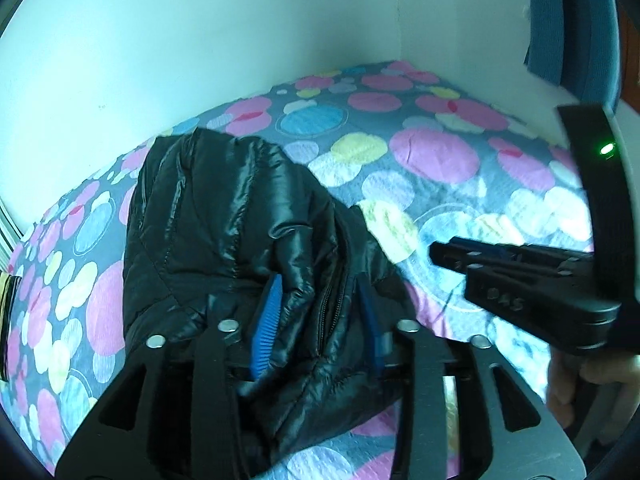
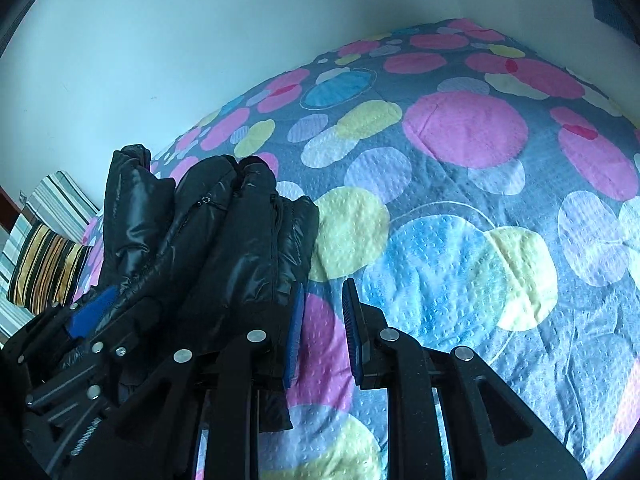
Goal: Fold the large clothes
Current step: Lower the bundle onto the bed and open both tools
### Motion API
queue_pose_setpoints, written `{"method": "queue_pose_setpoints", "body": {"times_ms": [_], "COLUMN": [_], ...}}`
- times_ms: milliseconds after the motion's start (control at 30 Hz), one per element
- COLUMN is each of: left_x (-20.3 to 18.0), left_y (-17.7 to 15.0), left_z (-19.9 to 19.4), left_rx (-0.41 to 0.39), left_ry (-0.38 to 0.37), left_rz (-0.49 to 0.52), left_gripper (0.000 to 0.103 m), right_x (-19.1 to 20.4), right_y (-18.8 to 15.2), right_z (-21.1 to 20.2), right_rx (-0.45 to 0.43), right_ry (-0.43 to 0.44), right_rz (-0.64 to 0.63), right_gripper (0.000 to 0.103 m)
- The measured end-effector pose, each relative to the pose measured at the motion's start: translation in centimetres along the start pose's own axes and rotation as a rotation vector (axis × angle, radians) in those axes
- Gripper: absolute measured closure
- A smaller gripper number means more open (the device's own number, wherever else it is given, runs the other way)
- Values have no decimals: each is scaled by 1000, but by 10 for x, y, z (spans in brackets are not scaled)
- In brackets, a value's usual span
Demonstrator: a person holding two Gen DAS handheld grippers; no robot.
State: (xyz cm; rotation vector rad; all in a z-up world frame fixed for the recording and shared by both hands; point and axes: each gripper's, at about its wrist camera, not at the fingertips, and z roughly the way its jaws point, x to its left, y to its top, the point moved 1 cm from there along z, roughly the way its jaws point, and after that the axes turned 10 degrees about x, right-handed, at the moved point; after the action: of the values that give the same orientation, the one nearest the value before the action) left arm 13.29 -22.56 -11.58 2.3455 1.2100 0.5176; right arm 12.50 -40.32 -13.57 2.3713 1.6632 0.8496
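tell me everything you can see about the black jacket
The black jacket is a shiny, quilted puffer with stitched channels and a zipper. It lies bunched into a thick bundle on the polka-dot bedspread. A fold sits between the left claw's blue pads. The right claw is beside its edge, open, holding nothing.

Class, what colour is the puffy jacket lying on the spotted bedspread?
The jacket is glossy black; the left wrist view shows it best.
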Motion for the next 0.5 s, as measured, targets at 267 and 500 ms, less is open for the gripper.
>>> {"method": "queue_pose_setpoints", "body": {"times_ms": [267,500], "left_x": [44,156], "left_y": [-1,-21], "left_z": [-66,-65], "left_rx": [-110,-142], "left_ry": [-113,-37], "left_rz": [-103,-335], "left_gripper": [50,44], "right_x": [27,70], "right_y": [5,23], "right_z": [-16,-25], "right_rx": [-33,-54], "right_ry": [18,112], "right_rz": [-30,-76], "right_gripper": [60,35]}}
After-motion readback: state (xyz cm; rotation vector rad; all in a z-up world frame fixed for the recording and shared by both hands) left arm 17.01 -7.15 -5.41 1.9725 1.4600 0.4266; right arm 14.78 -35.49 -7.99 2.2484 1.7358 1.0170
